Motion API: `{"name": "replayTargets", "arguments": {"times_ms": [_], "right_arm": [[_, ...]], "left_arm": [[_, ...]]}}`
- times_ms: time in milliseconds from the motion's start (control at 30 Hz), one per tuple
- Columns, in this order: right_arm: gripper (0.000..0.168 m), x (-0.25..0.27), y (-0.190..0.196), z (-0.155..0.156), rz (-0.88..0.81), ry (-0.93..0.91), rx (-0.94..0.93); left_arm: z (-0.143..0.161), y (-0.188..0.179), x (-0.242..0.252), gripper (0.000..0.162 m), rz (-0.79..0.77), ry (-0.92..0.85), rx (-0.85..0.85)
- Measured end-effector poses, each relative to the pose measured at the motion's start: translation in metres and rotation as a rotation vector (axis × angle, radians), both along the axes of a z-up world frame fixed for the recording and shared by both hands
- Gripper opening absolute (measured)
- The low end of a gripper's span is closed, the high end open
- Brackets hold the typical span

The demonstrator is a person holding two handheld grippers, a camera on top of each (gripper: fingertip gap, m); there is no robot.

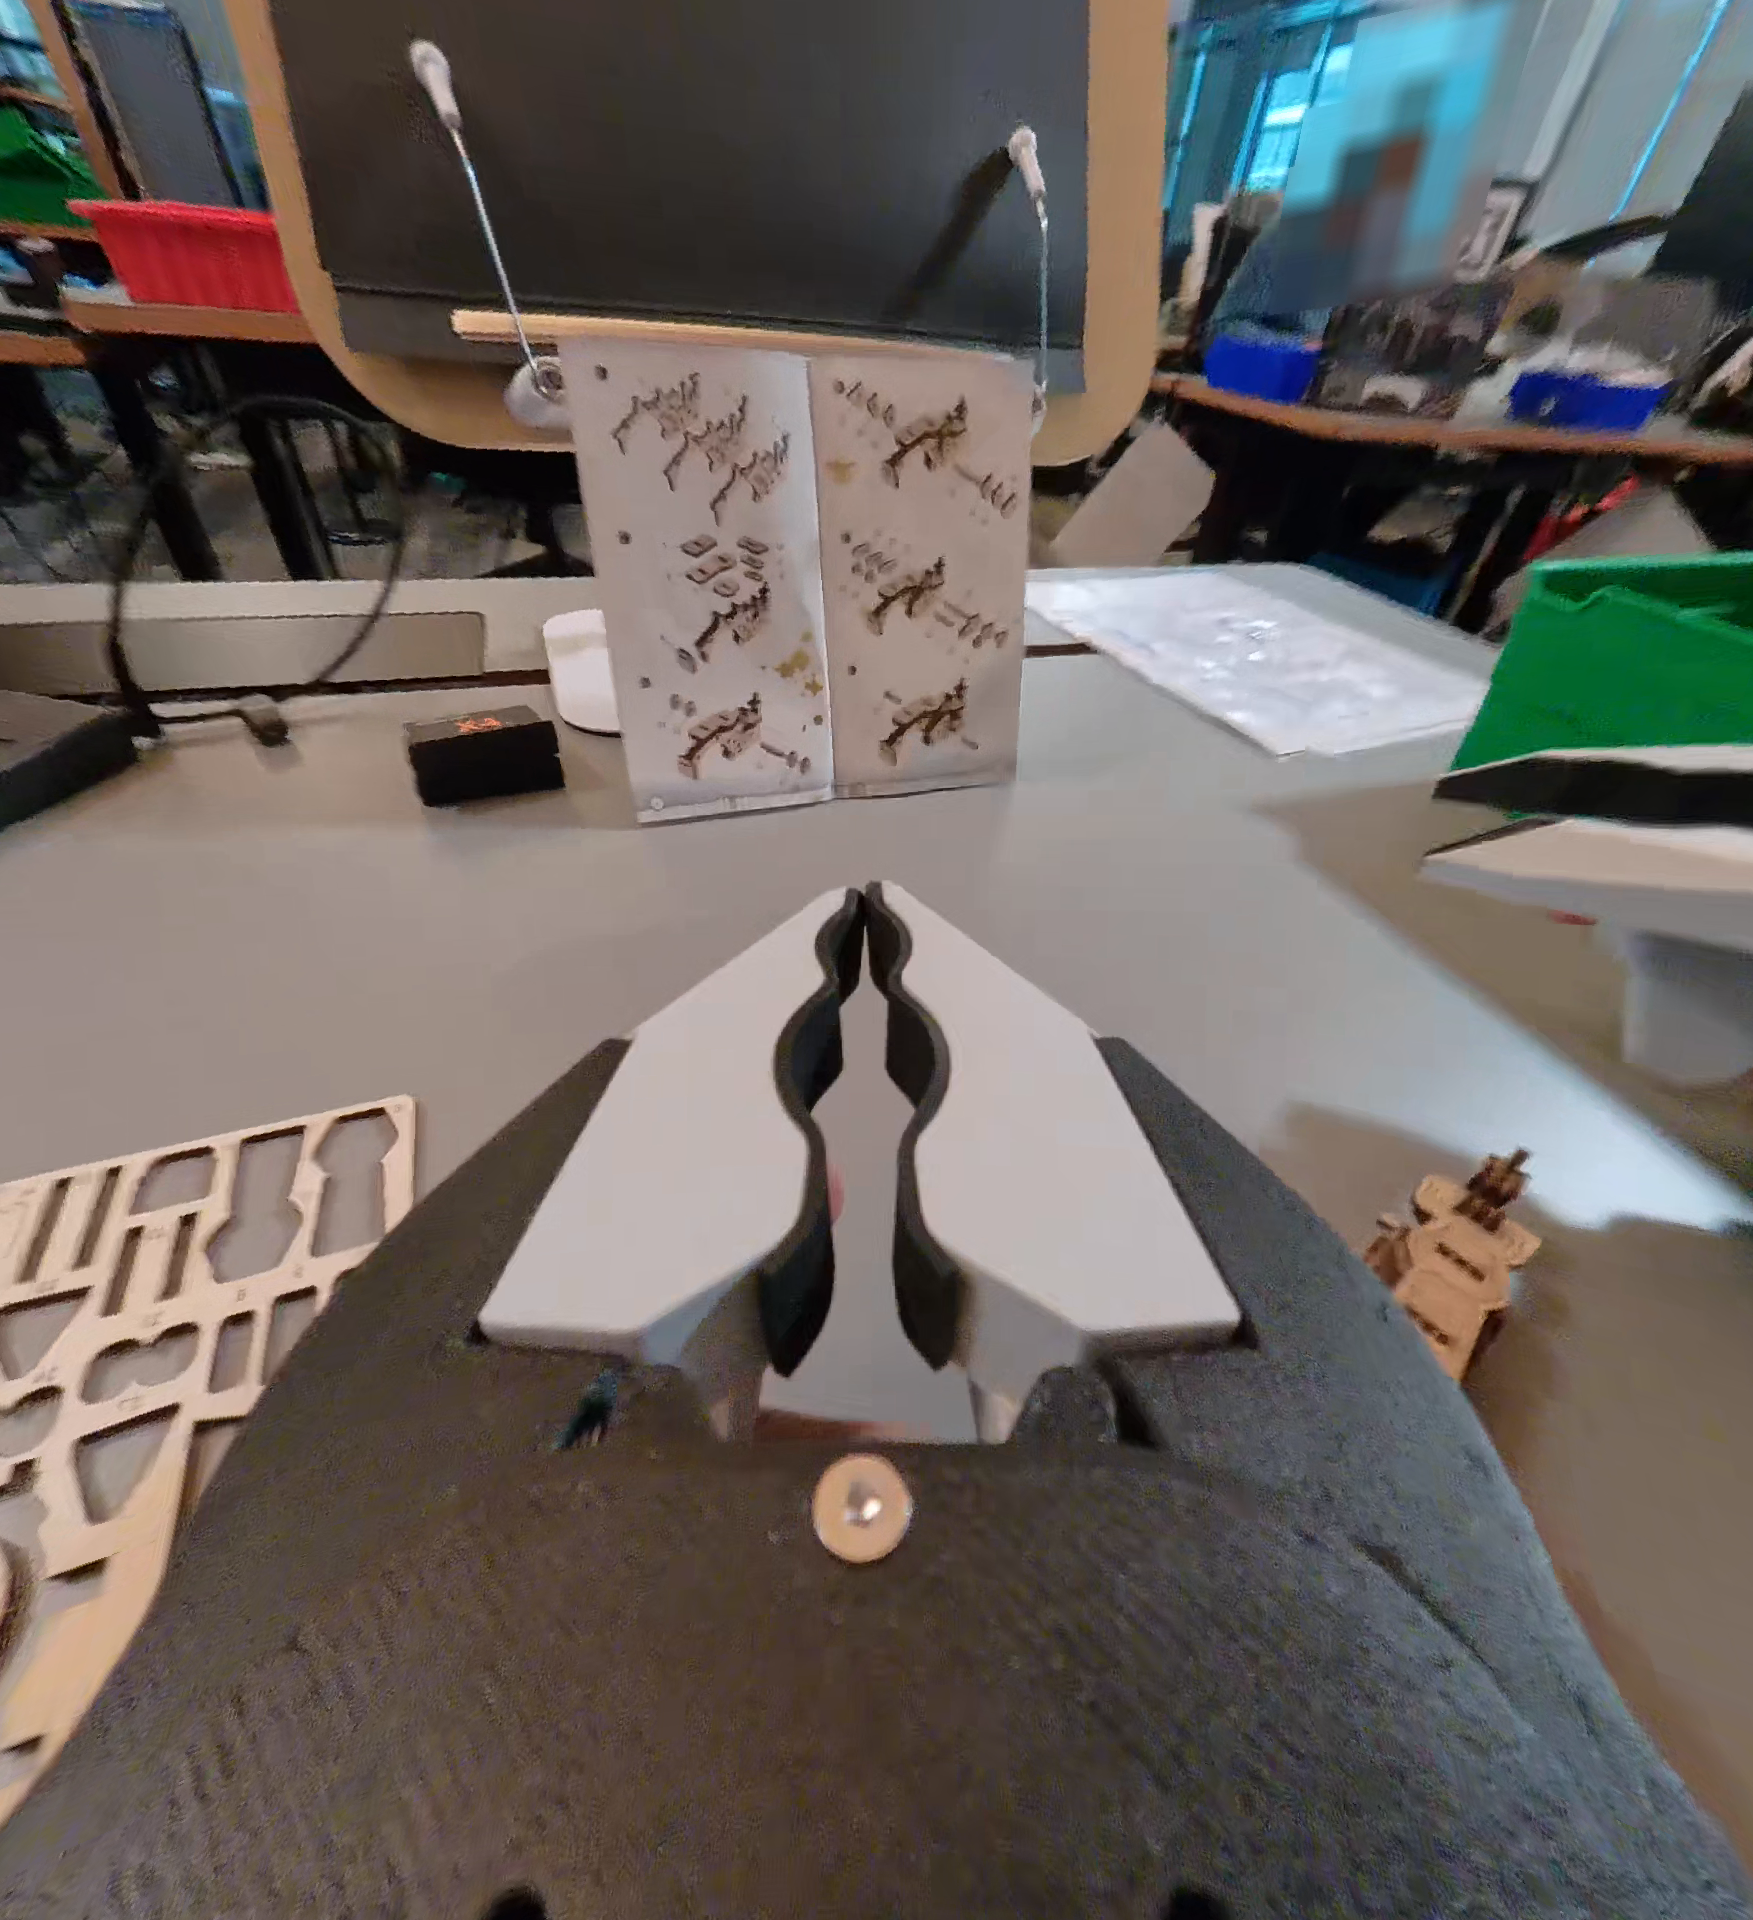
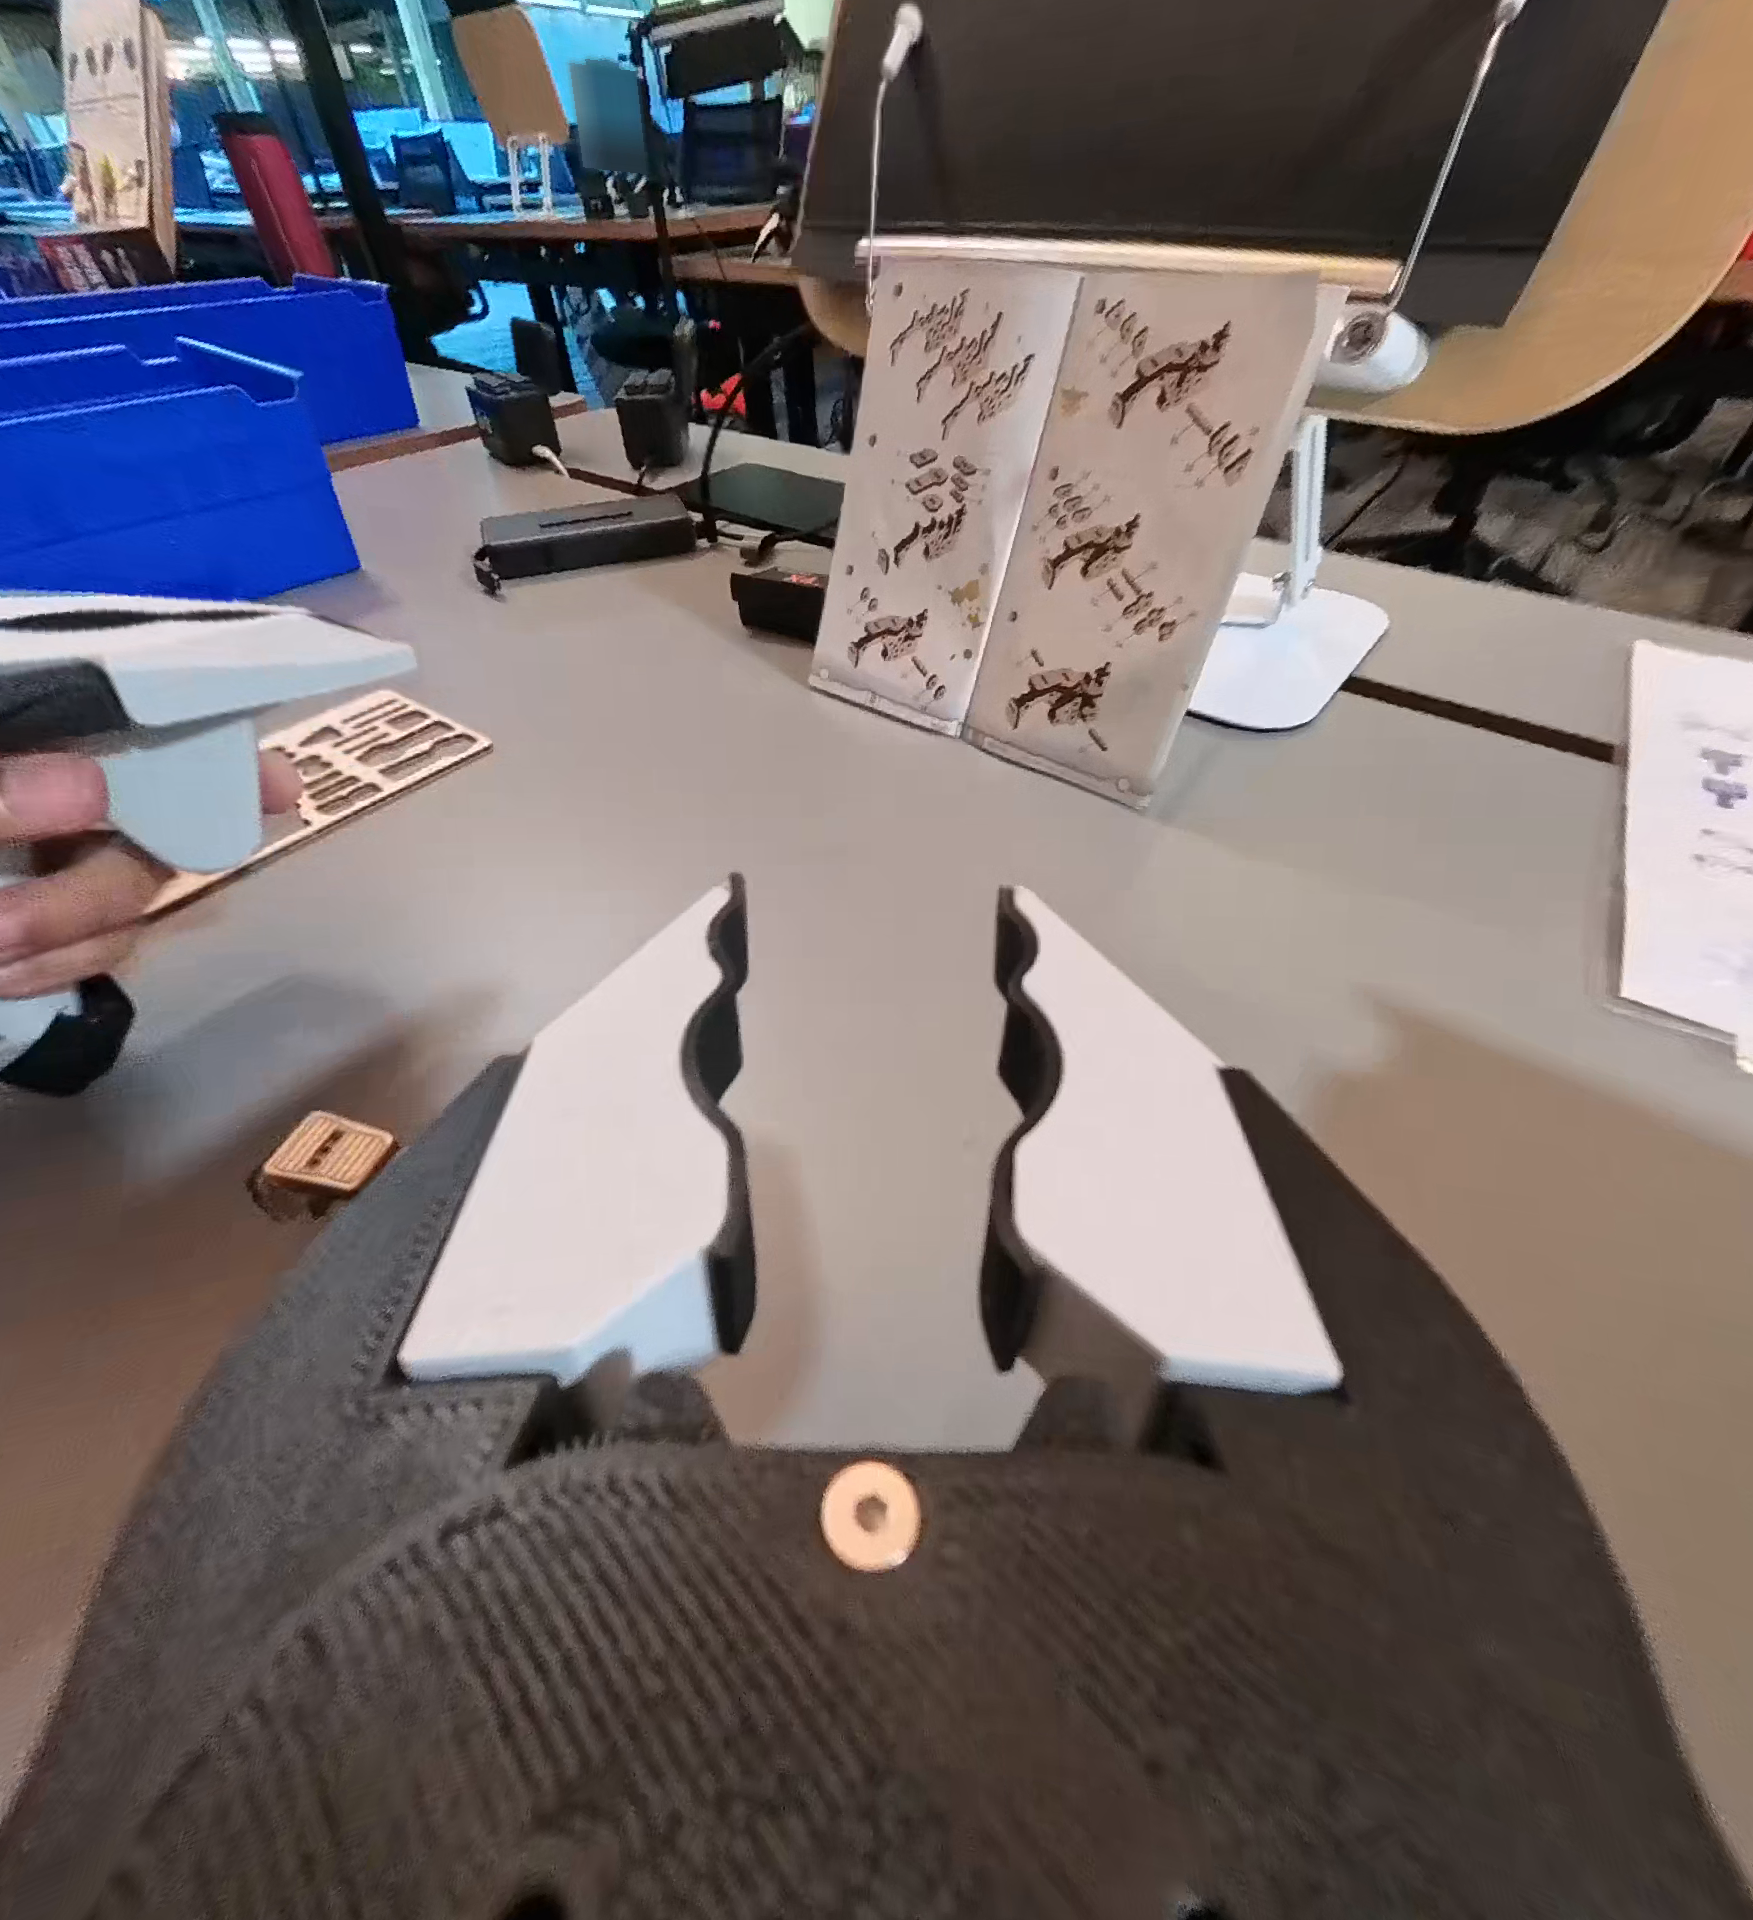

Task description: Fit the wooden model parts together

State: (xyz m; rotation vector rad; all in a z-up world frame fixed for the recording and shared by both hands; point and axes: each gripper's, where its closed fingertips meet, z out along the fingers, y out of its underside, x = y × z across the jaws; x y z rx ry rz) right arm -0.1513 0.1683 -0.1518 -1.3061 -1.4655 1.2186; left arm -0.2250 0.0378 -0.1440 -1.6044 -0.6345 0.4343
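A small, partly built wooden model [image 1: 1454, 1257] sits on the grey table to the right of my left gripper [image 1: 867, 904]. That gripper is shut, tips touching, with nothing between them. A punched-out wooden parts sheet [image 1: 103, 1351] lies flat at its left. In the right wrist view my right gripper [image 2: 872, 904] is open and empty above bare table. The wooden model [image 2: 326, 1158] lies just left of it, and the parts sheet [image 2: 373, 748] lies farther left. The left gripper [image 2: 228, 644], held by a hand, shows at the left edge. The right gripper [image 1: 1630, 831] shows at the right edge of the left wrist view.
A picture instruction sheet [image 1: 810, 571] hangs upright on a stand at the table's middle back [image 2: 1048, 520]. A green bin [image 1: 1661, 665] is at the right, blue bins [image 2: 124, 457] at the left. A small black box [image 1: 485, 753] and a laminated paper [image 2: 1734, 862] lie on the table. Some 15 cm of space lies between my two pairs of fingers.
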Motion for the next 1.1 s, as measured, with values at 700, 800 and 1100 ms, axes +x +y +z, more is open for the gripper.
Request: {"name": "replayTargets", "arguments": {"times_ms": [700,800,1100], "right_arm": [[0.042,0.004,-0.005,-0.008,-0.031,-0.033,-0.075],[0.042,0.004,-0.008,-0.009,-0.009,-0.047,-0.117],[0.029,0.005,-0.024,-0.020,-0.005,-0.080,0.176]], "left_arm": [[-0.014,0.002,0.014,0.001,-0.147,-0.173,0.036],[-0.014,0.002,0.015,0.007,-0.147,-0.171,0.032],[-0.016,0.007,0.021,0.021,-0.174,-0.169,0.017]]}}
